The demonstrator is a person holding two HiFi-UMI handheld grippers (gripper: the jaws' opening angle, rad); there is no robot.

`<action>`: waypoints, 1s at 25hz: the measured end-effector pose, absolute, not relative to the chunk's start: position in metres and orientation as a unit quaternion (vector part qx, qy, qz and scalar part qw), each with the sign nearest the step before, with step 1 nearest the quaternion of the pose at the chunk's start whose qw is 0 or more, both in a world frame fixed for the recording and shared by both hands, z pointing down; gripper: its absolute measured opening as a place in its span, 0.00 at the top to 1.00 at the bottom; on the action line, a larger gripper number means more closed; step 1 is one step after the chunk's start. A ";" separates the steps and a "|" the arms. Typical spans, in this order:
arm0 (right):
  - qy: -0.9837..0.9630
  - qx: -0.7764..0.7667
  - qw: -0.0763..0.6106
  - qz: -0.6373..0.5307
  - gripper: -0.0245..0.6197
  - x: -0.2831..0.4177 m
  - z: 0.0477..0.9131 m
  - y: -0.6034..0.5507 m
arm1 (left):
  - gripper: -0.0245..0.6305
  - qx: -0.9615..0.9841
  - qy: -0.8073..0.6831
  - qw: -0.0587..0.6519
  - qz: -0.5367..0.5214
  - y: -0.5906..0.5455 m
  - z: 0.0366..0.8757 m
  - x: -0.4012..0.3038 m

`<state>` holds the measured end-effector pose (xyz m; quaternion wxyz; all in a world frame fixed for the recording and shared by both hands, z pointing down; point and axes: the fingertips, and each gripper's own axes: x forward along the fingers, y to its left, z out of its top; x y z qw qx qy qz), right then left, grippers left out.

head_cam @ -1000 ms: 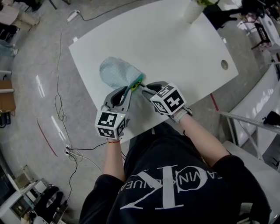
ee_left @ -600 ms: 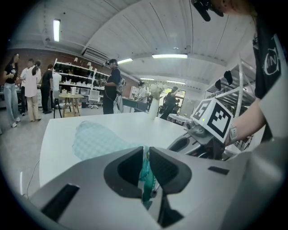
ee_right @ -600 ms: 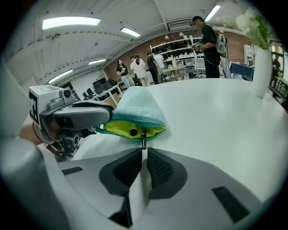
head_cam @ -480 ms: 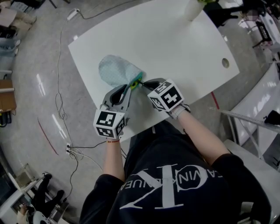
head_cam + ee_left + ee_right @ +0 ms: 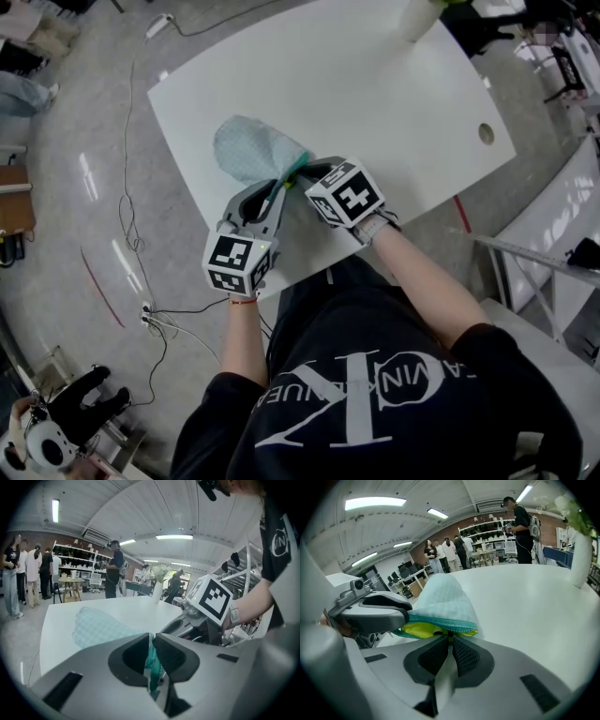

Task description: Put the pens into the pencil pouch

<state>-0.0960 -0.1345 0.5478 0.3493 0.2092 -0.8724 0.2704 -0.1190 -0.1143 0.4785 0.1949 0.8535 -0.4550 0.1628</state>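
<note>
A pale teal checked pencil pouch [image 5: 251, 150] lies on the white table [image 5: 375, 94], its mouth toward me. My left gripper [image 5: 272, 194] is shut on the teal zipper edge at the mouth's left end [image 5: 152, 656]. My right gripper [image 5: 302, 174] has just been closing and is now shut on the small dark zipper pull [image 5: 449, 633] at the mouth. Yellow shows inside the open mouth of the pouch [image 5: 440, 599]. I cannot make out a separate pen. The two grippers nearly touch each other.
A white vase [image 5: 412, 19] stands at the table's far edge, also in the right gripper view [image 5: 581, 559]. A round cable hole [image 5: 486, 134] is at the table's right. Cables lie on the floor [image 5: 131, 234]. Several people stand by shelves [image 5: 28, 573].
My right gripper has shifted up and left, closer against the pouch's mouth. The left gripper and the pouch have stayed in place.
</note>
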 end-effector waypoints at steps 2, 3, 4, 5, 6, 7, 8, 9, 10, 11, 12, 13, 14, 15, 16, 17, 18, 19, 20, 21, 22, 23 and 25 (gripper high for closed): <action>-0.871 0.211 0.346 0.277 0.90 -0.096 0.549 -0.133 | 0.89 0.854 -0.456 0.192 0.164 -0.113 0.478 -0.120; -0.871 0.212 0.343 0.280 0.90 -0.096 0.549 -0.133 | 0.89 0.853 -0.457 0.193 0.165 -0.113 0.478 -0.121; -0.871 0.213 0.340 0.283 0.89 -0.096 0.549 -0.132 | 0.89 0.851 -0.458 0.195 0.166 -0.113 0.479 -0.122; -0.872 0.212 0.338 0.284 0.88 -0.097 0.548 -0.132 | 0.89 0.849 -0.461 0.197 0.168 -0.113 0.482 -0.123; -0.873 0.210 0.336 0.285 0.87 -0.097 0.549 -0.132 | 0.89 0.846 -0.464 0.200 0.170 -0.113 0.484 -0.125; -0.873 0.209 0.335 0.285 0.86 -0.097 0.549 -0.131 | 0.89 0.843 -0.468 0.201 0.173 -0.113 0.487 -0.126; -0.874 0.208 0.333 0.286 0.86 -0.095 0.548 -0.131 | 0.89 0.840 -0.472 0.201 0.175 -0.114 0.490 -0.127; -0.875 0.207 0.330 0.287 0.86 -0.093 0.547 -0.130 | 0.89 0.837 -0.477 0.203 0.178 -0.114 0.492 -0.129; -0.876 0.208 0.327 0.288 0.86 -0.091 0.546 -0.129 | 0.89 0.833 -0.482 0.205 0.180 -0.115 0.494 -0.131; -0.876 0.209 0.325 0.289 0.86 -0.089 0.544 -0.129 | 0.89 0.828 -0.488 0.207 0.182 -0.115 0.495 -0.133; -0.876 0.210 0.321 0.291 0.85 -0.086 0.542 -0.128 | 0.89 0.824 -0.494 0.211 0.183 -0.115 0.497 -0.136; -0.876 0.212 0.317 0.294 0.85 -0.083 0.541 -0.128 | 0.89 0.819 -0.499 0.214 0.185 -0.116 0.499 -0.139; -0.877 0.215 0.312 0.297 0.85 -0.081 0.539 -0.128 | 0.89 0.815 -0.503 0.217 0.187 -0.116 0.501 -0.142; -0.877 0.218 0.307 0.300 0.85 -0.079 0.538 -0.128 | 0.89 0.812 -0.506 0.220 0.188 -0.116 0.503 -0.144; -0.877 0.221 0.301 0.304 0.85 -0.077 0.536 -0.129 | 0.89 0.810 -0.508 0.224 0.188 -0.116 0.505 -0.145; -0.877 0.223 0.296 0.306 0.85 -0.074 0.535 -0.130 | 0.89 0.810 -0.507 0.229 0.188 -0.115 0.508 -0.144; -0.877 0.226 0.292 0.307 0.85 -0.072 0.534 -0.132 | 0.89 0.809 -0.505 0.234 0.186 -0.115 0.511 -0.144; -0.878 0.228 0.289 0.308 0.85 -0.070 0.533 -0.132 | 0.89 0.809 -0.504 0.239 0.184 -0.114 0.513 -0.143; -0.878 0.229 0.286 0.309 0.85 -0.069 0.533 -0.133 | 0.88 0.809 -0.503 0.244 0.182 -0.113 0.515 -0.143; -0.878 0.230 0.284 0.309 0.85 -0.068 0.532 -0.133 | 0.88 0.808 -0.502 0.248 0.180 -0.112 0.516 -0.143; -0.878 0.232 0.281 0.309 0.85 -0.067 0.531 -0.134 | 0.87 0.808 -0.502 0.252 0.178 -0.111 0.516 -0.143; -0.878 0.233 0.280 0.310 0.85 -0.065 0.531 -0.135 | 0.85 0.809 -0.500 0.255 0.177 -0.110 0.517 -0.142; -0.879 0.235 0.277 0.309 0.85 -0.063 0.531 -0.137 | 0.78 0.810 -0.495 0.259 0.178 -0.109 0.518 -0.141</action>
